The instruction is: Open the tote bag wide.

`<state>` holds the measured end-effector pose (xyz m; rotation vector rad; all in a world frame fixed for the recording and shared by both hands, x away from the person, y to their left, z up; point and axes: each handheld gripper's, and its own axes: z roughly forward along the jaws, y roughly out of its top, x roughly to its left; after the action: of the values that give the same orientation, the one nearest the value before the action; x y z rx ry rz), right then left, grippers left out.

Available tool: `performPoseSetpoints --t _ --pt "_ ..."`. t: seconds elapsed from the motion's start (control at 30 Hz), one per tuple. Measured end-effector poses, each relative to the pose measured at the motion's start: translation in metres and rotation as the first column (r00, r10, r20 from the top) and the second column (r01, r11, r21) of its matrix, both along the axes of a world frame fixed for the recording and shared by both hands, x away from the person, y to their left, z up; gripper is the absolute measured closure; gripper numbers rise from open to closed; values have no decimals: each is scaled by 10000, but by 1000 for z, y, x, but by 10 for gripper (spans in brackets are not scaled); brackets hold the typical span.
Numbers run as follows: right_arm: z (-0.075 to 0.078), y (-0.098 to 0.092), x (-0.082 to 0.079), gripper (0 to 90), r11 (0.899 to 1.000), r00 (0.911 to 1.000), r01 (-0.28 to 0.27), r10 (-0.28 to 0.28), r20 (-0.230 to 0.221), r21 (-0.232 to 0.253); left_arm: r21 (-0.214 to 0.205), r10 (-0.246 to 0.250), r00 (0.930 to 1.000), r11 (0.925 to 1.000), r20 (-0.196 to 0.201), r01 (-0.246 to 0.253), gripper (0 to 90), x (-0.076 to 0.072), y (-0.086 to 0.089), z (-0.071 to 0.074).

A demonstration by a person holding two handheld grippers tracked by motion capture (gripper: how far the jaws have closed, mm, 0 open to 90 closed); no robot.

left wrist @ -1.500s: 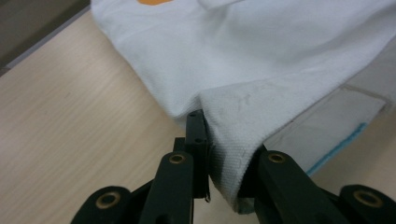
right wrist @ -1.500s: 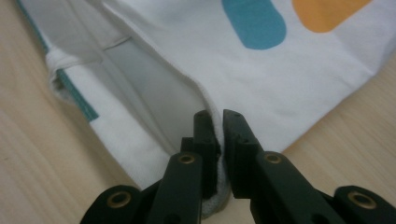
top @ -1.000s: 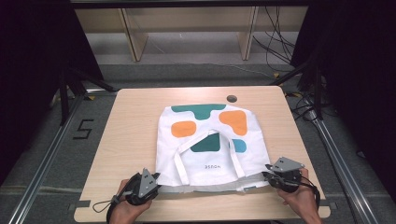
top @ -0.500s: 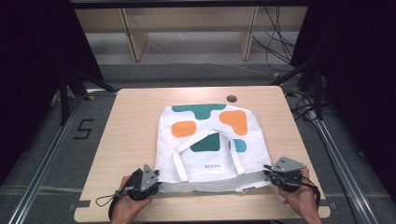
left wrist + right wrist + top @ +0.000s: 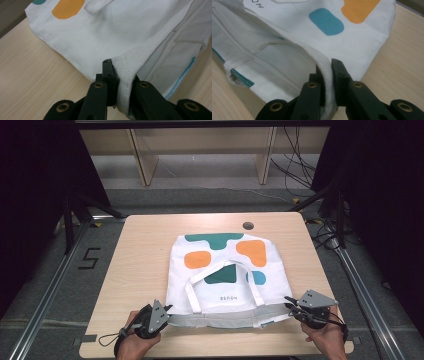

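A white tote bag (image 5: 220, 270) with teal, orange and blue shapes lies flat on the wooden table (image 5: 140, 250), its mouth toward me and its straps (image 5: 192, 295) lying on top. My left gripper (image 5: 167, 310) is at the near left corner. Its jaws have just been closing, and the upper hem (image 5: 125, 67) is now pinched between them (image 5: 121, 75). My right gripper (image 5: 289, 302) is shut on the upper hem at the near right corner (image 5: 327, 67). The lower layer (image 5: 262, 57) stays on the table.
A dark round grommet (image 5: 248, 225) sits in the table near its far edge. Wooden shelving (image 5: 200, 150) stands beyond the table. Metal rails (image 5: 360, 290) run along both sides, and a "5" (image 5: 89, 258) is marked on the floor at the left.
Both grippers stay at the bag's near corners with hardly any shift. The bag lies as before.
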<state>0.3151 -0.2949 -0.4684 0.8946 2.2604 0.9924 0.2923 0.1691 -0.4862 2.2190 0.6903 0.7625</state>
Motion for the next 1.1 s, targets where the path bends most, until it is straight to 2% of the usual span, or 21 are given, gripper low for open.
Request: performPoseSetpoints --t 0.03,0.2,0.23,0.3,0.43,0.5,0.53,0.57,0.6,0.63,0.67,0.73,0.77,0.8,0.83,0.9,0.97,1.0,1.03,1.07,1.1 --pt "2 0 0 855 9999 10000 59 -59 -12 142 -328 53 10000 9994 -45 -55 843 0 0 2" --pt "7 -2 0 858 9993 9999 -12 6 154 376 -778 108 9999 9969 135 -97 846 1 1 9" --pt "12 -4 1 861 9981 9995 1 -20 303 619 -1000 98 9997 9950 229 -75 847 2 2 13" --pt "17 -4 2 863 9970 9989 -33 -4 477 773 -1110 133 9983 9938 572 -69 848 2 4 24" --pt "30 -1 3 868 9944 9981 -17 -48 610 1058 -1274 199 9967 9918 790 -97 850 4 6 33" --pt "39 0 4 870 9947 9961 -142 52 879 1018 -1366 205 9924 9906 1216 -37 851 6 8 46" --pt "39 0 4 870 9947 9961 -142 52 879 1018 -1366 205 9924 9906 1216 -37 851 6 8 46" --pt "53 1 7 872 9933 9922 -249 107 1239 1133 -1465 244 9867 9892 1608 -6 852 6 9 60" --pt "53 1 7 872 9933 9922 -249 107 1239 1133 -1465 244 9867 9892 1608 -6 852 6 9 60" --pt "65 1 8 875 9914 9872 -321 116 1589 1271 -1574 105 9791 9873 2030 220 852 8 9 76" --pt "65 1 8 875 9914 9872 -321 116 1589 1271 -1574 105 9791 9873 2030 220 853 8 9 76" --pt "83 -1 10 880 9898 9806 -413 140 1954 1361 -1616 109 9695 9864 2449 297 854 8 8 93" --pt "96 -2 10 882 9859 9785 -381 36 2064 1632 -1771 109 9587 9833 2843 414 856 9 6 109" --pt "96 -2 10 882 9859 9785 -381 36 2064 1632 -1771 109 9587 9833 2843 414 856 9 6 109" --pt "109 -4 13 883 9834 9717 -463 36 2360 1755 -1756 103 9530 9834 3030 452 857 9 4 116" --pt "121 -8 17 884 9797 9646 -415 -119 2635 1962 -1853 100 9416 9811 3364 558 858 10 1 129" --pt "129 -12 20 884 9764 9620 -373 -226 2722 2128 -1807 62 9345 9816 3560 623 858 9 0 137" --pt "129 -12 20 884 9764 9620 -373 -226 2722 2128 -1776 26 9313 9818 3644 668 858 9 -1 140" --pt "138 -14 20 884 9737 9676 -361 -222 2515 2247 -1608 -103 9244 9840 3814 773 858 9 -3 148" --pt "138 -14 20 884 9737 9676 -361 -222 2515 2247 -1608 -103 9244 9840 3814 773 858 9 -3 148" --pt "142 -16 23 884 9763 9592 -449 -171 2823 2116 -1557 -115 9219 9847 3872 777 858 9 -4 151"
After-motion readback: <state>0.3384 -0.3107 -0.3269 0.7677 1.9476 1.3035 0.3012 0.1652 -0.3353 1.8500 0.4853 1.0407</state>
